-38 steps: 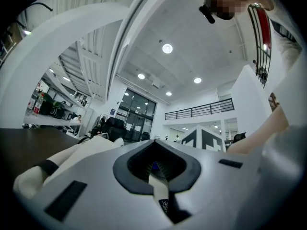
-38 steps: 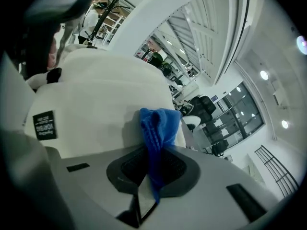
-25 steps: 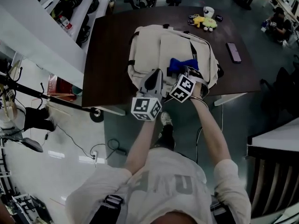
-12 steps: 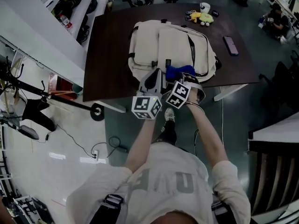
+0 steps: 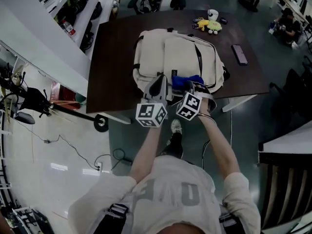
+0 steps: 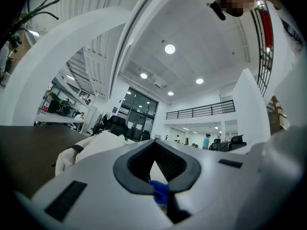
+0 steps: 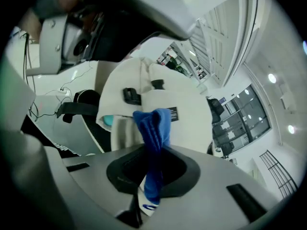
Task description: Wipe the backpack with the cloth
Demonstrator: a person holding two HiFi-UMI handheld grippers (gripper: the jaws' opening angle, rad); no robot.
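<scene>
Two hand-held grippers sit side by side at the near edge of a cream backpack (image 5: 168,52), which lies flat on a dark brown surface (image 5: 109,57). The right hand-held gripper (image 7: 152,169) is clamped on a blue cloth (image 7: 154,123). The soft, ribbed fabric rises out of the dark-padded jaws as a folded strip, against the backpack's lower front near a small black label. The left hand-held gripper (image 6: 156,150) has its jaws drawn together, tips meeting in a point, with nothing gripped that can be made out. The backpack is matte and rounded, with black zip lines and black buckles. A flat dark phone (image 5: 237,54) and a yellow plush toy (image 5: 210,24) lie farther back on the surface.
</scene>
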